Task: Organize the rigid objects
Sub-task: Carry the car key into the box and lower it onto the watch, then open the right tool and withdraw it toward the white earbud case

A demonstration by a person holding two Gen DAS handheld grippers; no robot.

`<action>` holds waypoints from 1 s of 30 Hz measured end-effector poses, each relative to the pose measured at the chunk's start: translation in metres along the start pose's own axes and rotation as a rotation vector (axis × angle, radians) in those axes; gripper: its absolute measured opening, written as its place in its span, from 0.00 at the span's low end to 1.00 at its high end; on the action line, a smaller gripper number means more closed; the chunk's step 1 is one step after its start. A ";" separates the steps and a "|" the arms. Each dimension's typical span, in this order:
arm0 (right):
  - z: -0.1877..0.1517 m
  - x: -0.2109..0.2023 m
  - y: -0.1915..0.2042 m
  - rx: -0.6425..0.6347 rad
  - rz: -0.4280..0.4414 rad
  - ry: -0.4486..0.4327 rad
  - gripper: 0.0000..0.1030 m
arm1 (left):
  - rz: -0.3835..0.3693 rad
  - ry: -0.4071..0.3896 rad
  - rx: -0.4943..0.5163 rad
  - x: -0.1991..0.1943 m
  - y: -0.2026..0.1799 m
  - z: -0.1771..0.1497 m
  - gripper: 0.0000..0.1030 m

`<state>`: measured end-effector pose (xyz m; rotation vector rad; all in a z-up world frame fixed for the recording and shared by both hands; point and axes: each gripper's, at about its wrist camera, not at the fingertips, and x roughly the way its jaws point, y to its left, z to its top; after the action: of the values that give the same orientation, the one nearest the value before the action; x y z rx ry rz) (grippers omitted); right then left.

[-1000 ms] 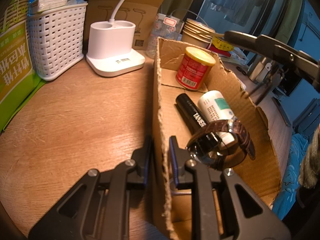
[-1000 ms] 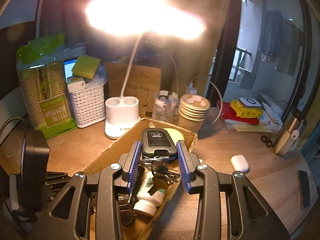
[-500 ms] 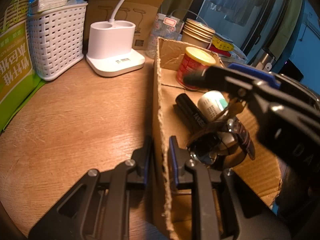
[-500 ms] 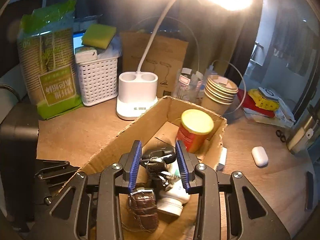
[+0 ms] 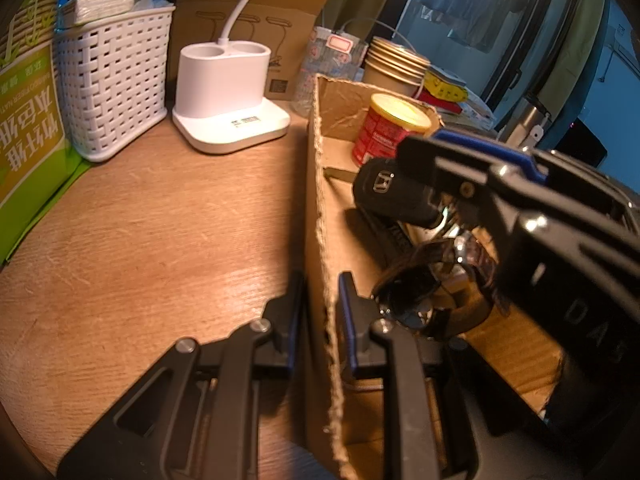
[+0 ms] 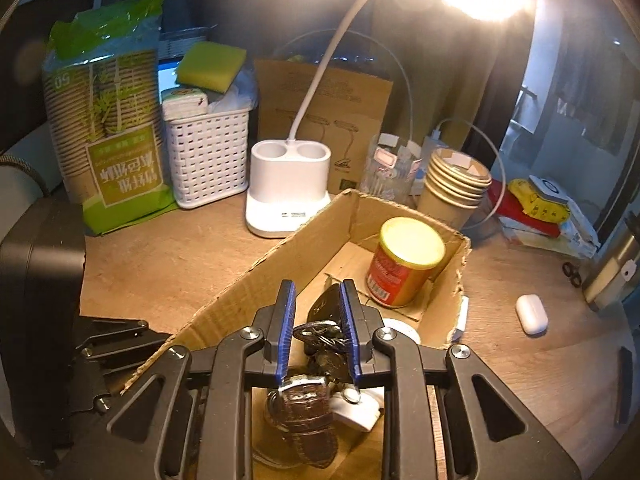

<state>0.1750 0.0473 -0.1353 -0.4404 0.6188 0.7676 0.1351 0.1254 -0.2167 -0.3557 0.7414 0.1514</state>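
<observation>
Keys going into box.
Right gripper [image 6: 316, 332] pinches car key [image 5: 394, 196] inside cardboard box [image 6: 280, 264]; left gripper [image 5: 318, 320] clamps box wall; can [image 6: 404, 268], watch [image 6: 308, 420] already in; release pending.

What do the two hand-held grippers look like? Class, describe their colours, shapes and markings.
Both are matt black frames with triangular cut-outs and silver round screw heads. The left hand-held gripper and the right hand-held gripper each have two flat fingers faced with ribbed blue pads. Pale embossed letters mark the right one's body. No cables or sleeves show.
</observation>
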 end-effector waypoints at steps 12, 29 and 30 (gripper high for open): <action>-0.002 -0.010 -0.008 0.046 0.062 -0.025 0.23 | -0.003 0.000 -0.002 0.000 -0.001 0.000 0.18; -0.021 0.001 -0.008 0.008 0.048 0.030 0.23 | -0.004 0.000 -0.002 0.001 0.000 0.000 0.18; -0.021 0.001 -0.007 0.006 0.048 0.030 0.23 | -0.004 0.000 -0.002 0.001 0.000 0.000 0.18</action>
<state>0.1736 0.0312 -0.1502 -0.4338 0.6614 0.8060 0.1358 0.1258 -0.2169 -0.3589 0.7407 0.1486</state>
